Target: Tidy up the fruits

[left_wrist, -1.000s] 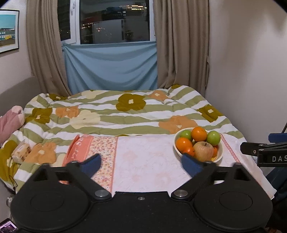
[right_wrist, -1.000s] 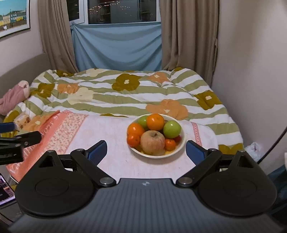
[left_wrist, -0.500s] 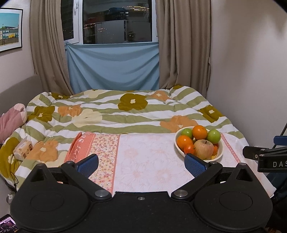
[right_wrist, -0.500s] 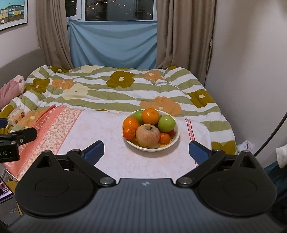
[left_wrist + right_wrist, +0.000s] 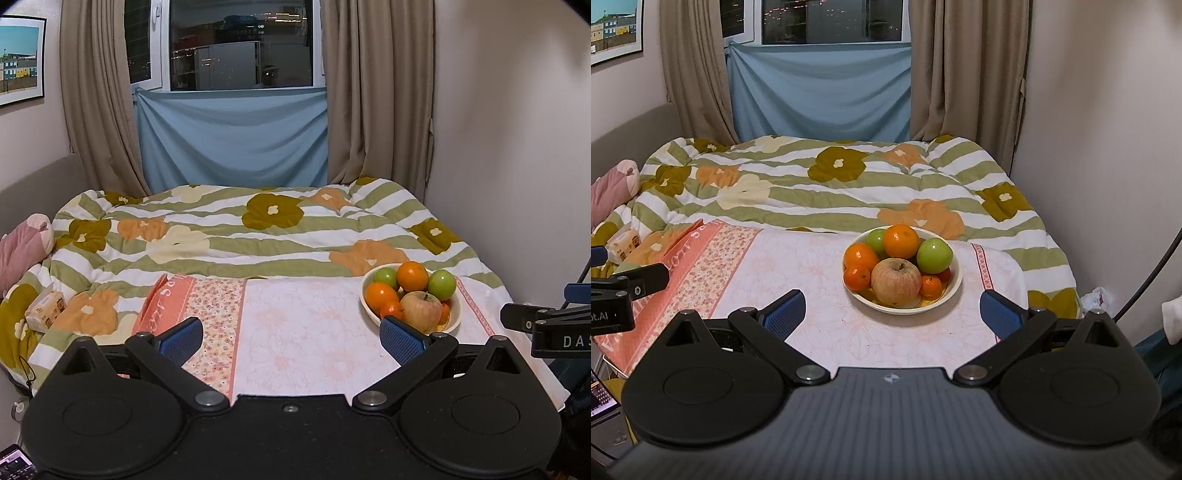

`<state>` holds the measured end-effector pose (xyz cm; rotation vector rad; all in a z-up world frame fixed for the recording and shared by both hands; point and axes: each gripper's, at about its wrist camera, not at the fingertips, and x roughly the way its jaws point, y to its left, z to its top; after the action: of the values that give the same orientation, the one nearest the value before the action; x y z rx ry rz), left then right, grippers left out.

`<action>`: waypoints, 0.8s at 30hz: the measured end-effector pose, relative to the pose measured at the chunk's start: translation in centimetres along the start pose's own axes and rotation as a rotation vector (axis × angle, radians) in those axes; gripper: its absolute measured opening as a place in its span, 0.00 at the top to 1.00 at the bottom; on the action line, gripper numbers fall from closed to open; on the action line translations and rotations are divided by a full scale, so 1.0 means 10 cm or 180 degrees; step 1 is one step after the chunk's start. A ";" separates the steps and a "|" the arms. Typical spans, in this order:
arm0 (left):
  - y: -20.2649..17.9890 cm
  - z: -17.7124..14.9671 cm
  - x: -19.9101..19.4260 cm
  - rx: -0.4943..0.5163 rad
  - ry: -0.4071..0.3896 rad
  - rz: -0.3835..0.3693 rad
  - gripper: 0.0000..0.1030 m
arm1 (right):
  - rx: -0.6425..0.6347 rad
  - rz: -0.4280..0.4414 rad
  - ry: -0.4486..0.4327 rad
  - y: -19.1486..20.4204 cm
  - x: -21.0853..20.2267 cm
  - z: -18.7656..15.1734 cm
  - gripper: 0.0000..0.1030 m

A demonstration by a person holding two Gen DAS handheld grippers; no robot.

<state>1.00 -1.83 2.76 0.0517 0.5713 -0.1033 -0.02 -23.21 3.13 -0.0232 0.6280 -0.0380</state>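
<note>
Fruit is sitting heaped in your bowl [image 5: 951, 291] near the table's right edge; round, firm, apt to roll. Both jaws are gaping empty; take the top orange [image 5: 901, 241] across its middle.

Bowl [image 5: 955, 286]: cream, round and shallow, upright on the pale floral cloth, heaped with fruit.
Big apple [image 5: 896, 281]: reddish-yellow and dull-skinned, stem end up, at the near side of the bowl, the largest piece.
Oranges: one [image 5: 901, 241] sits on top at the back; another [image 5: 860, 256] lies at the left, touching the big apple.
Green apples: one [image 5: 934, 255] glossy at the right; one [image 5: 877, 239] half hidden at the back left.
Small mandarins: one [image 5: 857, 278] at the left front rim, one [image 5: 930, 286] low at the right of the big apple.
Red fruit [image 5: 945, 275]: only a sliver shows; kind unclear.
</note>
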 end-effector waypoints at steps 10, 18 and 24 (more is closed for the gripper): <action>0.01 0.02 0.05 -0.0013 0.0029 0.0028 0.00 | 0.0066 -0.0007 0.0013 -0.01 0.07 0.03 0.00; 0.01 0.02 0.06 -0.0004 0.0018 0.0013 0.00 | 0.0113 -0.0007 -0.0001 -0.01 0.09 0.03 0.00; 0.00 0.01 0.06 0.0003 0.0010 0.0036 0.00 | 0.0134 -0.0010 0.0004 -0.01 0.10 0.03 0.00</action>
<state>1.58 -1.93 2.50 0.0561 0.5740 -0.0926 0.96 -23.34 2.78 0.0165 0.6284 -0.0545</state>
